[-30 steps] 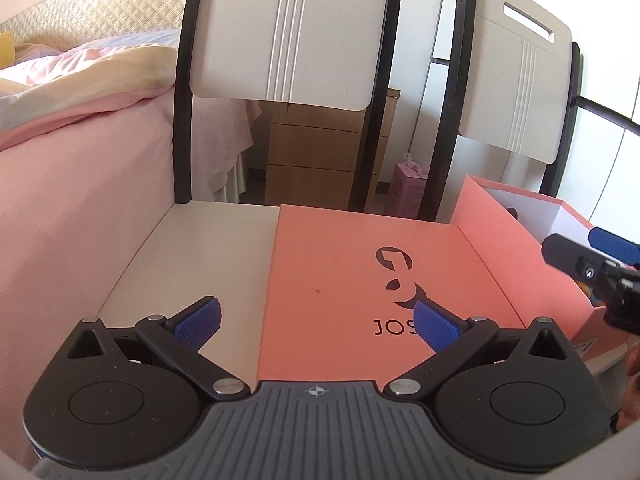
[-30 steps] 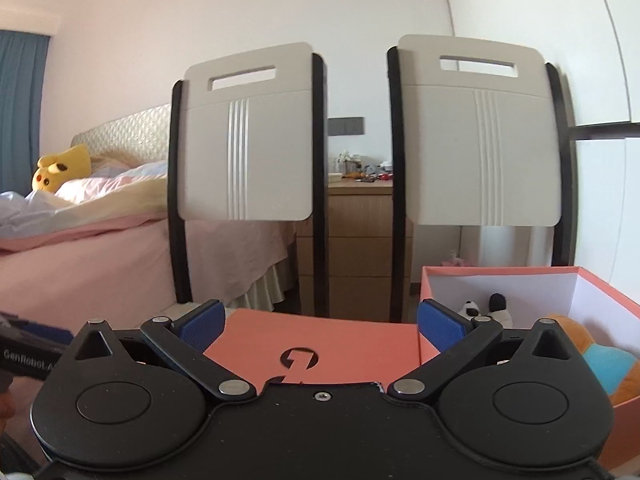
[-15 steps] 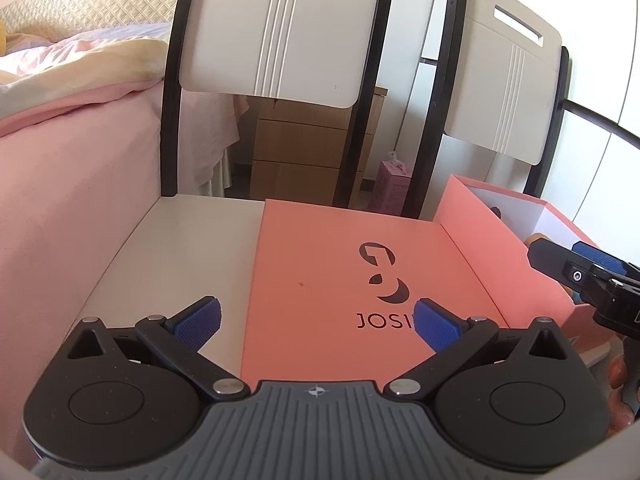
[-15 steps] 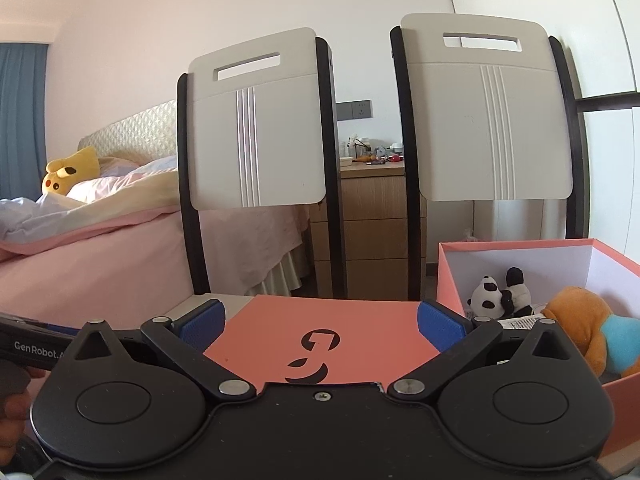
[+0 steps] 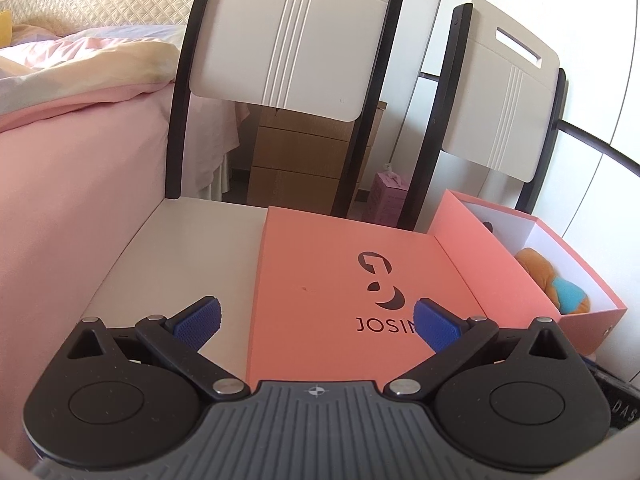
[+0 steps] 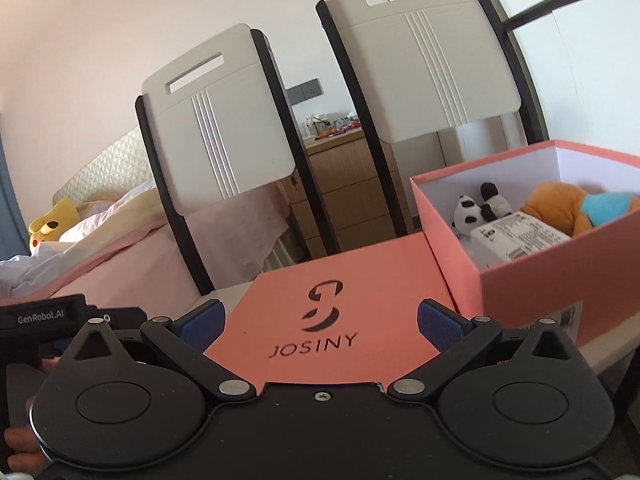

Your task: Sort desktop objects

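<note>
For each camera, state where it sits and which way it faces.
Left wrist: on the left claw, facing along its open fingers down at the lid on the chair seat; the box is at right.
Right wrist: on the right claw, open, looking lower across the lid toward the chair backs; the left claw and a fingertip show at left.
Shared: lid, box, orange plush, both chairs, bed.
</note>
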Motion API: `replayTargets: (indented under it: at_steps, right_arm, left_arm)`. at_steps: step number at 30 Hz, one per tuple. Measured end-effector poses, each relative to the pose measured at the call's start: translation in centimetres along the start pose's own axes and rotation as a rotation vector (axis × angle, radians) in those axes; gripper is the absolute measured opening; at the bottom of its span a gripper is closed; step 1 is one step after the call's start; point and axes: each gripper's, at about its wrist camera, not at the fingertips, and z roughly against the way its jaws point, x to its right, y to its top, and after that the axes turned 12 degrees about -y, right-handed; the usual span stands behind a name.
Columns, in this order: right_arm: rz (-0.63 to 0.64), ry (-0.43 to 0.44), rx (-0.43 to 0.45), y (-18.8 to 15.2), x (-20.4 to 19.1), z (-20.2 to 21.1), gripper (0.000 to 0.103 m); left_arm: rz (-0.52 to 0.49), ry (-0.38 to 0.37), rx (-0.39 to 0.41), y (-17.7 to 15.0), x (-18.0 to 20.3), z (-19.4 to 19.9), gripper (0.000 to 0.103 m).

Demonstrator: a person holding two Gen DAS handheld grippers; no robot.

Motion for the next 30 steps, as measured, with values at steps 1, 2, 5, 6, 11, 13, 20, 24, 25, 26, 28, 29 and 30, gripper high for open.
replayTargets:
  at_steps: [1,2,5,6,11,13,20,24,25,26,28,29,30]
  right_arm:
    - [-0.002,0.004,-0.011,-0.5,-0.2,0.1,0.102]
    - [-0.007,0.010,-0.016,-1.1,-0.4,0.2,0.102]
    - [-0.041,0.019,-0.026,-2.5,-0.9,0.7,0.102]
    - [-0.050,0.019,-0.032,-2.9,-1.0,0.8,0.102]
    - [-0.147,-0.066,-0.106,-5.0,-0.6,0.4,0.102]
    - [-0.206,-0.083,-0.137,-5.7,0.0,0.1,0.102]
    - [-0.488,-0.083,-0.283,-7.0,1.9,-2.7,0.094]
    - [-0.598,-0.091,-0.340,-7.5,2.2,-4.7,0.090]
    - [-0.621,-0.101,-0.350,-7.8,2.2,-5.2,0.086]
    - [-0.643,-0.115,-0.368,-8.1,2.0,-5.8,0.082]
    - [-0.677,-0.116,-0.386,-8.5,1.5,-6.7,0.081]
    - [-0.680,-0.120,-0.381,-8.6,1.3,-7.1,0.080]
    - [-0.674,-0.132,-0.368,-8.6,1.0,-7.4,0.080]
  left_arm:
    - [0.000,-0.004,0.000,0.0,0.0,0.1,0.103]
    - [0.000,-0.009,0.002,-0.1,0.1,0.1,0.103]
    - [-0.002,-0.018,0.001,-0.2,0.2,0.2,0.103]
    - [-0.001,-0.019,-0.001,-0.3,0.3,0.2,0.103]
    - [0.015,-0.028,0.008,-0.2,0.0,0.6,0.103]
    - [0.030,-0.036,0.014,-0.1,-0.2,0.8,0.103]
    - [0.078,-0.079,0.005,-0.3,-0.7,0.9,0.103]
    - [0.108,-0.093,0.011,-0.1,-1.4,1.2,0.103]
    - [0.118,-0.097,0.013,-0.1,-1.7,1.3,0.103]
    - [0.128,-0.101,0.015,0.0,-1.9,1.4,0.103]
    - [0.146,-0.113,0.019,0.1,-2.3,1.6,0.103]
    - [0.155,-0.119,0.020,0.1,-2.5,1.7,0.103]
    - [0.160,-0.122,0.020,0.2,-2.7,1.8,0.103]
